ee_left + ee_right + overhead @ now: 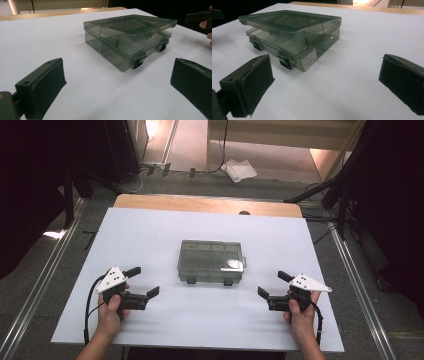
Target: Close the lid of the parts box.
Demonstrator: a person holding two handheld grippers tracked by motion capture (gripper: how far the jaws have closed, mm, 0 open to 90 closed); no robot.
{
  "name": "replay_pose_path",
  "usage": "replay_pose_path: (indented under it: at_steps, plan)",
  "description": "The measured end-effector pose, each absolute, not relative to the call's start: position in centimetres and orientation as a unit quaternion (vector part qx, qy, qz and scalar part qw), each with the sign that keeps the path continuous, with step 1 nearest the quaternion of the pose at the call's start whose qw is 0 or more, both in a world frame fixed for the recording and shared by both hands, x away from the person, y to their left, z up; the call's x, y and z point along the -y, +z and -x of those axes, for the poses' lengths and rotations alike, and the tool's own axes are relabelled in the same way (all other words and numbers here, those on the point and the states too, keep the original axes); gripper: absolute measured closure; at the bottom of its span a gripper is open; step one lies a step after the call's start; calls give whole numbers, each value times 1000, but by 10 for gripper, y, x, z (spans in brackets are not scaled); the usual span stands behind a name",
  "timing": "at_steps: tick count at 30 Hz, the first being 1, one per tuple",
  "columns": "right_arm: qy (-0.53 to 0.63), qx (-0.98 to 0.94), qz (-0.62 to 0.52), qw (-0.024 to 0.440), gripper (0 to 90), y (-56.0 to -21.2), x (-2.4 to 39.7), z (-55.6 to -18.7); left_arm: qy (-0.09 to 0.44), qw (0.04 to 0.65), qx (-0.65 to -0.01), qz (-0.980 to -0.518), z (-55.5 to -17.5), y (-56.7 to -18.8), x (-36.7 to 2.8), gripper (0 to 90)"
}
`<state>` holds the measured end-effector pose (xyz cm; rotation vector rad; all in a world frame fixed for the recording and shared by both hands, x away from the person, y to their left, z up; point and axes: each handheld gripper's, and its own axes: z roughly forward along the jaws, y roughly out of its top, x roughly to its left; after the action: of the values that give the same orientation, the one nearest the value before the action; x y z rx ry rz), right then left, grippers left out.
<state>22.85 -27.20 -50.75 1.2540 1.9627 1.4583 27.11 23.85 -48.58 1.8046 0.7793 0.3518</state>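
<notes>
A smoky translucent compartment box lies in the middle of the white board. Its lid stands slightly lifted along the near edge, above two black latches. A white label is on its right side. My left gripper rests on the board to the box's near left, open, with nothing between its jaws. My right gripper sits to the near right, also open and holding nothing. Both point inward at the box. In the left gripper view the box lies ahead of my left gripper; in the right gripper view the box lies ahead of my right gripper.
The board lies on a wooden table whose far edge shows beyond it. Metal floor rails run along both sides. Crumpled white paper lies on the floor behind, with dark stands and cables around it.
</notes>
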Motion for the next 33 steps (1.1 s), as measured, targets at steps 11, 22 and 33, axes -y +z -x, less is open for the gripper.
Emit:
replay_pose_path:
  at_steps: [11, 22, 33]
  plan:
    - [515, -694, -458, 206, 0, -508, 289, -216, 158, 541, -336, -754, -264, -484, -258, 0]
    - [512, -688, -470, 209, 0, -509, 305, -203, 169, 532, -339, -757, -255, -485, -272, 0]
    - [511, -678, -483, 215, 0, -510, 322, -192, 175, 531, -341, -756, -251, -483, -282, 0]
